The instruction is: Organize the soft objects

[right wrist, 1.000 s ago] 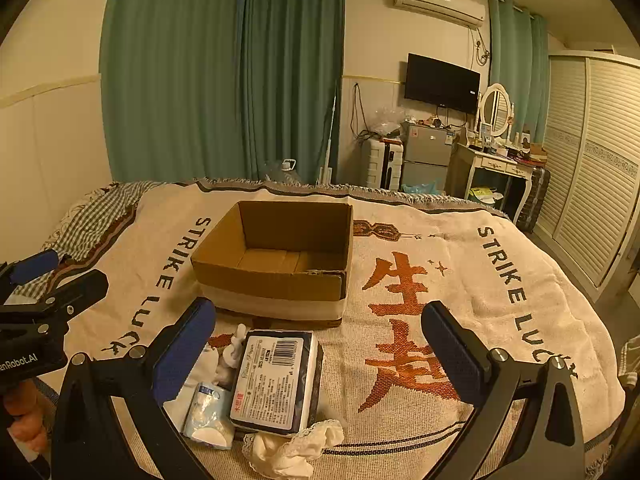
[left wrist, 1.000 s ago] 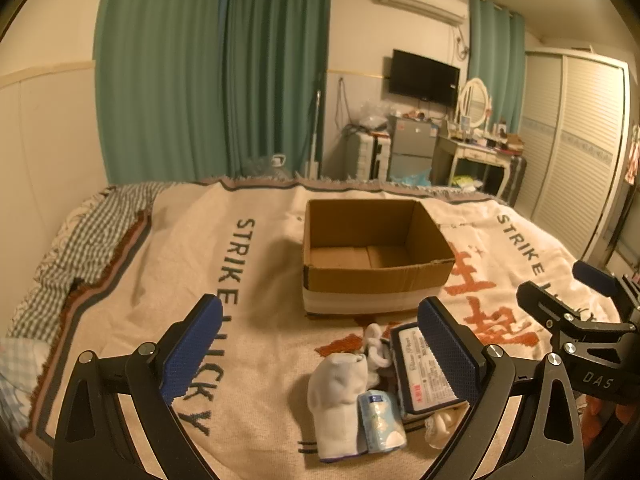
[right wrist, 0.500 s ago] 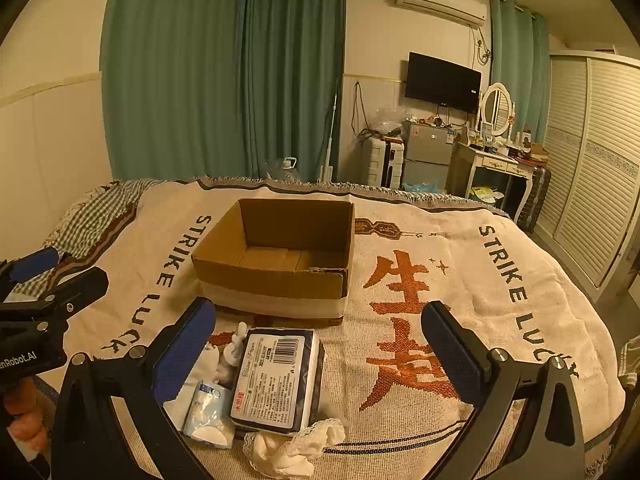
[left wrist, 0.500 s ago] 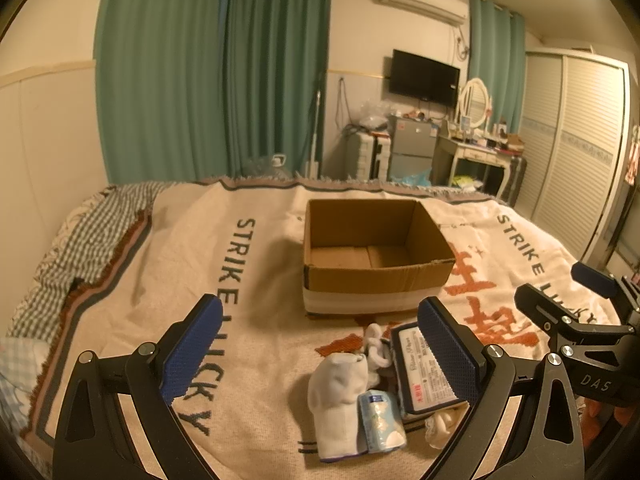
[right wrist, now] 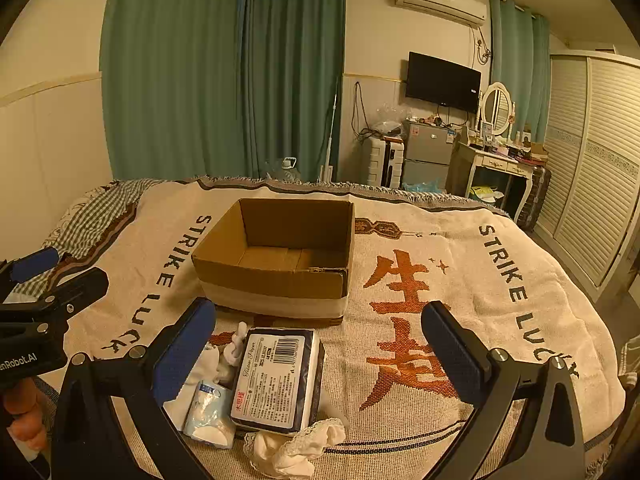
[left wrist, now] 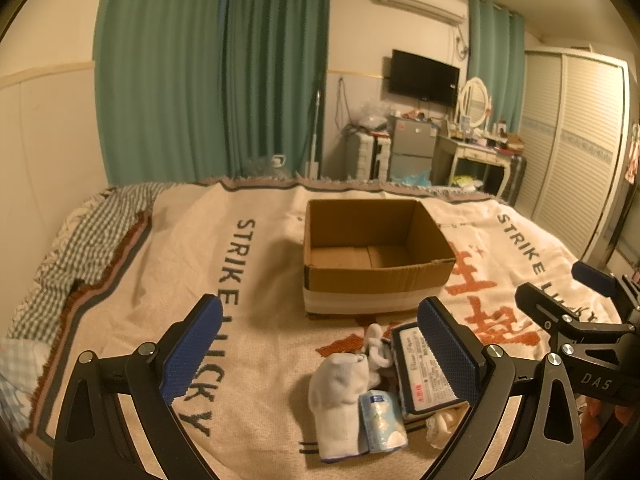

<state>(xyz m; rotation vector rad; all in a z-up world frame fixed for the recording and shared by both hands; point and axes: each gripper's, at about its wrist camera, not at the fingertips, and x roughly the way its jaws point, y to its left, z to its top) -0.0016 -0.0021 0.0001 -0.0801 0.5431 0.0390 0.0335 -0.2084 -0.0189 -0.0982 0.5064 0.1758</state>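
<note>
The cardboard box [right wrist: 280, 264] sits open on the blanket [right wrist: 460, 280] with nothing visible inside, so the sorting looks not yet begun. Every soft item lies in one cluster just in front of the box's near wall: the tissue pack [right wrist: 276, 380] in the middle, a white sock [left wrist: 340, 396] and a small tissue packet [left wrist: 382, 420] touching its left side, and a lacy cream cloth [right wrist: 296, 448] at its near edge. The left gripper [left wrist: 320, 354] and right gripper [right wrist: 320, 354] both hover over this cluster with fingers spread wide and holding nothing, so all items remain to be boxed.
</note>
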